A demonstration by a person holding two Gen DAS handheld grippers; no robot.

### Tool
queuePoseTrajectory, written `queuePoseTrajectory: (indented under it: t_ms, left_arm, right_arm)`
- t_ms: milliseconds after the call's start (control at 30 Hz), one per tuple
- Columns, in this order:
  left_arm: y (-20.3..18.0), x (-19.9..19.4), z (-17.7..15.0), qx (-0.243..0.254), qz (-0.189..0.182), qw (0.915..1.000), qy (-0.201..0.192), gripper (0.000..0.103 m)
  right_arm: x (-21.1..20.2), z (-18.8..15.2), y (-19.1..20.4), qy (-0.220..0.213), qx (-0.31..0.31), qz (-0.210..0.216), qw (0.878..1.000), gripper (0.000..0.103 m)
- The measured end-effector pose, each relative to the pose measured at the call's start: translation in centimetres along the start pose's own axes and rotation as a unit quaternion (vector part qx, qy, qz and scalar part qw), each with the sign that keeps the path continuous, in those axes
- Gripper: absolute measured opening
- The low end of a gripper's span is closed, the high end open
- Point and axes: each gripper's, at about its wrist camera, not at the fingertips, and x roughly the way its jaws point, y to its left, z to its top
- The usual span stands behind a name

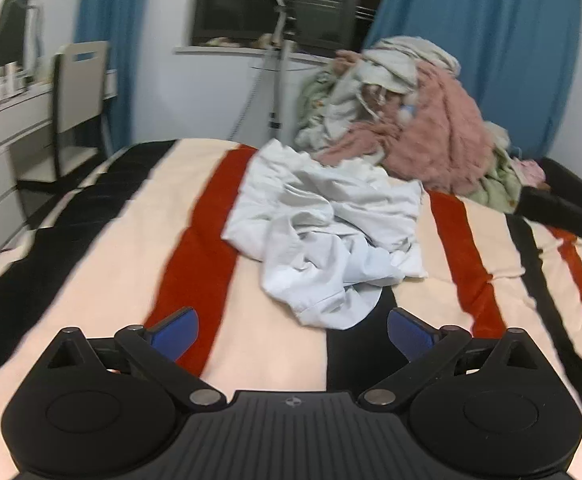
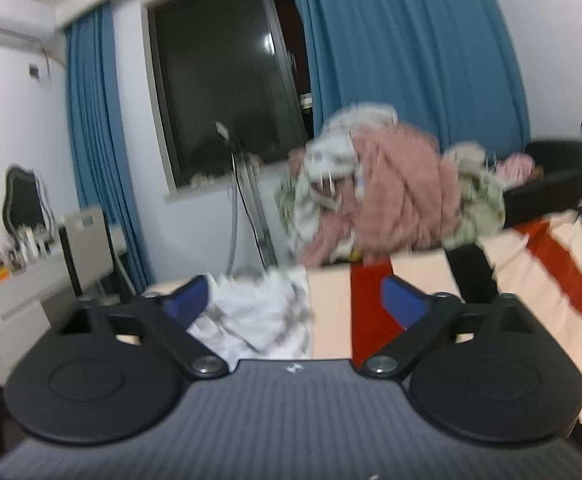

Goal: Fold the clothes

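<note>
A crumpled pale blue-white garment [image 1: 323, 232] lies in a heap on the striped bedspread [image 1: 103, 264]. My left gripper [image 1: 291, 330] is open and empty, just short of the garment's near edge. In the right wrist view the same garment [image 2: 259, 312] lies low between and left of the blue fingers, blurred. My right gripper [image 2: 295, 300] is open and empty, above the bed.
A pile of clothes with a pink fluffy piece [image 1: 431, 132] sits at the far side of the bed, also in the right wrist view [image 2: 395, 188]. A white desk [image 1: 7, 128] and chair [image 1: 79, 84] stand left. Blue curtains [image 1: 479, 40] flank a dark window [image 2: 227, 88].
</note>
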Motion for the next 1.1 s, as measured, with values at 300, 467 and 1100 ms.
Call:
queuePoseTrajectory:
  t_ms: [300, 467, 1100]
  left_arm:
    - [0.0, 13.4, 0.5, 0.041, -0.046, 0.9979, -0.022, 0.096]
    - [1.2, 18.1, 1.6, 0.027, -0.047, 0.9985, 0.007, 0.077]
    - [7.5, 0.1, 1.0, 0.035, -0.156, 0.9809, -0.111, 0.007]
  right_arm:
    - [15.8, -8.2, -1.1, 0.099, -0.039, 0.06, 0.993, 0.058]
    - [21.8, -8.6, 1.6, 0.104, -0.061, 0.102, 0.987, 0.058]
    - [6.3, -0.6, 5.8, 0.009, -0.006, 0.067, 0.998, 0.009]
